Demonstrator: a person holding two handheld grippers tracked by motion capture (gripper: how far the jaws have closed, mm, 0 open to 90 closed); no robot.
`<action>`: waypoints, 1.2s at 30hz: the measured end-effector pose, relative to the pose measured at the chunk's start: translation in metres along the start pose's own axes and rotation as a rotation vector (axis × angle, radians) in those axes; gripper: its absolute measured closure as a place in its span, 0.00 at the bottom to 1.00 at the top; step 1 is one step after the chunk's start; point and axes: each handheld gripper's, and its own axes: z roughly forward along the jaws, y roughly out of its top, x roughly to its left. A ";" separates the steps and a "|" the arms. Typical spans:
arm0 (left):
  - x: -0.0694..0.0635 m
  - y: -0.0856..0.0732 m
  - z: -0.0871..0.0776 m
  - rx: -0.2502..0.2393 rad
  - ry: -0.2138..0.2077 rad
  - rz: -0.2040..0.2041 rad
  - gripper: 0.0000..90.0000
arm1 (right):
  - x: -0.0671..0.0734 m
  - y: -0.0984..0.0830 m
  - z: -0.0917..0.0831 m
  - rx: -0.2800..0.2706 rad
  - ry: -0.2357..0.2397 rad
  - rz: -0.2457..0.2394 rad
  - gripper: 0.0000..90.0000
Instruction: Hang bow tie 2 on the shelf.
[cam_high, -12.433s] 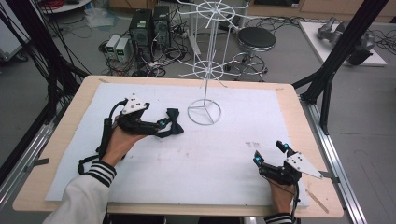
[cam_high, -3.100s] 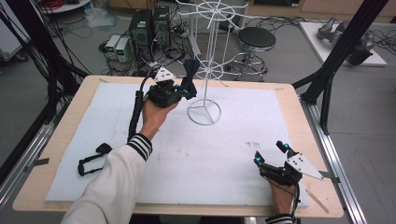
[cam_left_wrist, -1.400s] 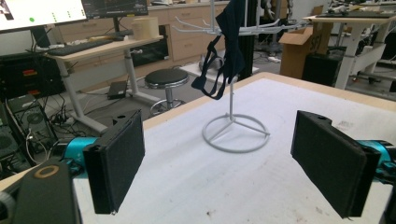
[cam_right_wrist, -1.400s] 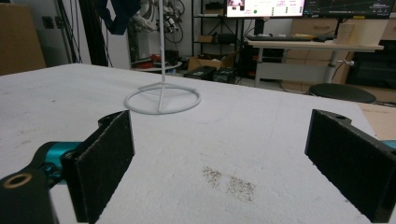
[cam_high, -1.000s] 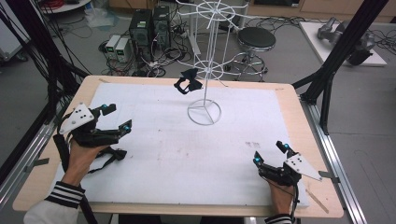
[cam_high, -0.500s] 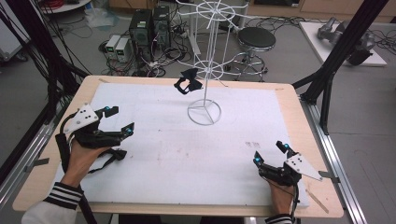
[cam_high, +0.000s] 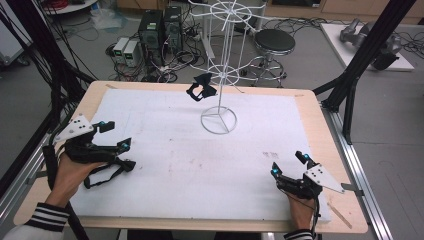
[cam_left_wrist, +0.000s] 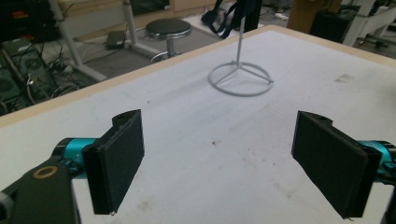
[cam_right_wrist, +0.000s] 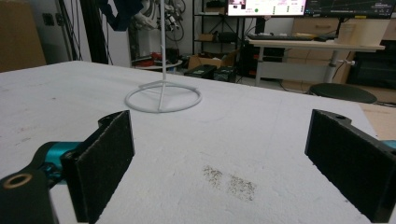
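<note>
Left gripper (cam_high: 114, 135): I hold it low over the left side of the sheet, jaws spread wide with nothing between them; in the left gripper view only bare sheet lies between the two black pads (cam_left_wrist: 117, 163).
Right gripper (cam_high: 288, 167): I have it near the front right corner of the sheet, jaws wide apart and empty too (the right gripper view has just sheet and a faint dark smudge (cam_right_wrist: 229, 181) between them).
Left hand (cam_high: 70, 172): wrapped around the gripper's body, a striped cuff at the wrist.
Strap (cam_high: 107, 170): a black looped strap lies on the sheet just under and beside my left gripper; I cannot tell if it touches the jaws.
Rack (cam_high: 223, 75): a white wire stand, upright at the far middle of the sheet, ring base (cam_high: 218, 120) flat on it, well apart from both grippers.
Hung item (cam_high: 201, 87): a small black strapped thing hangs from the rack's lower ring, on its left side, clear of the sheet; it is too small for me to name more closely.
Sheet (cam_high: 200, 165): white, scuffed, covering most of the wooden table (cam_high: 320, 125).
Beyond the table: a black stool (cam_high: 274, 41) and computer boxes (cam_high: 160, 27) on the floor.
</note>
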 end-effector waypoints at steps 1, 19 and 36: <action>0.000 -0.001 -0.001 0.012 0.002 -0.008 0.19 | 0.000 0.000 0.000 -0.001 0.000 -0.001 0.08; -0.007 -0.043 -0.012 0.160 0.089 -0.129 0.22 | 0.000 0.000 0.000 -0.002 0.001 0.007 0.08; -0.012 -0.077 0.007 0.330 0.104 -0.201 0.33 | 0.000 0.000 -0.001 -0.001 0.003 0.015 0.08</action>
